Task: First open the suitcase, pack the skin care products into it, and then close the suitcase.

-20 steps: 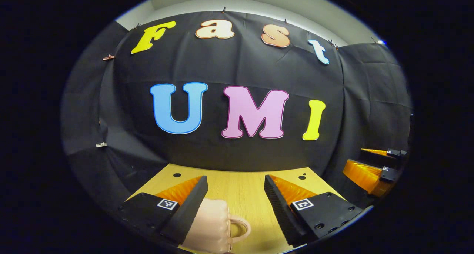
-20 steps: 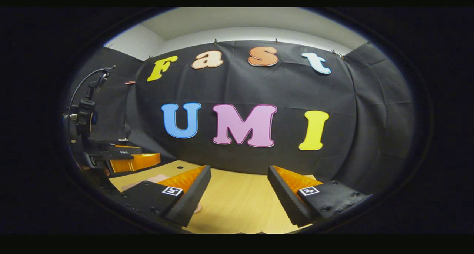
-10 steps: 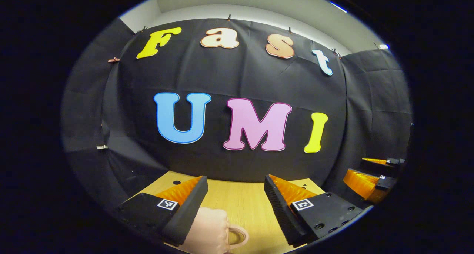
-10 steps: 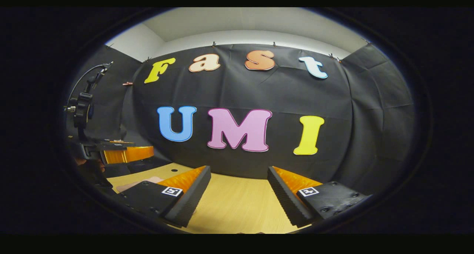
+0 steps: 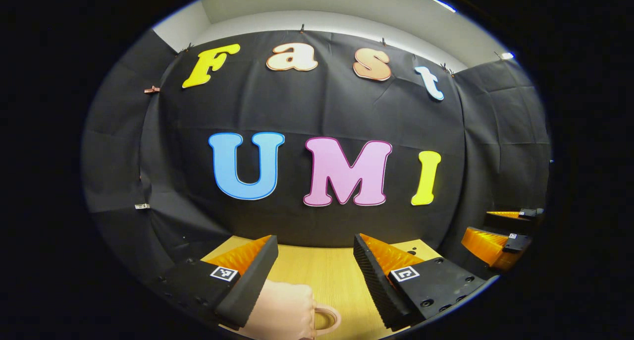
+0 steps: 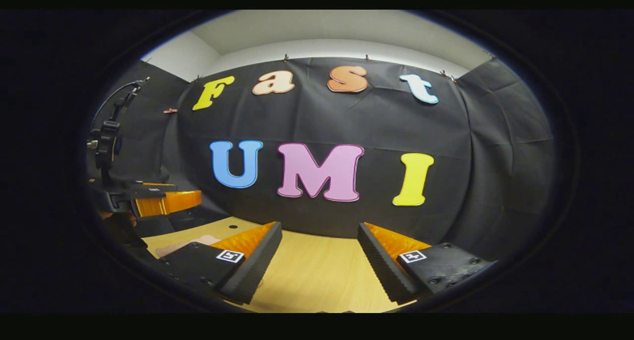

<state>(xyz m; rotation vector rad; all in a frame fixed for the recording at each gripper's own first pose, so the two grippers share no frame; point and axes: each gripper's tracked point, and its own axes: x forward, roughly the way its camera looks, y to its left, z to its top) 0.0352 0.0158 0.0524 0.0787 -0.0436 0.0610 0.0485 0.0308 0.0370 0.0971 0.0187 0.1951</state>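
A small pale pink suitcase [image 5: 285,310] with a loop handle [image 5: 328,317] lies on the wooden table [image 5: 327,273] at the bottom of the left gripper view, partly hidden by my left finger. My left gripper [image 5: 314,241] hovers above it, open, nothing between its fingers. In the right gripper view my right gripper [image 6: 319,228] is open over bare table [image 6: 317,275]. A corner of the pink suitcase [image 6: 185,243] shows behind its left finger. The suitcase looks closed.
The right gripper [image 5: 495,236] appears at the far right of the left gripper view. The left gripper [image 6: 158,203], with its camera mount [image 6: 106,146], appears at the left of the right gripper view. Black cloth walls enclose the table closely on three sides.
Both cameras have tipped slightly upward, so the table and the suitcase sit lower in view. Both grippers have stayed open.
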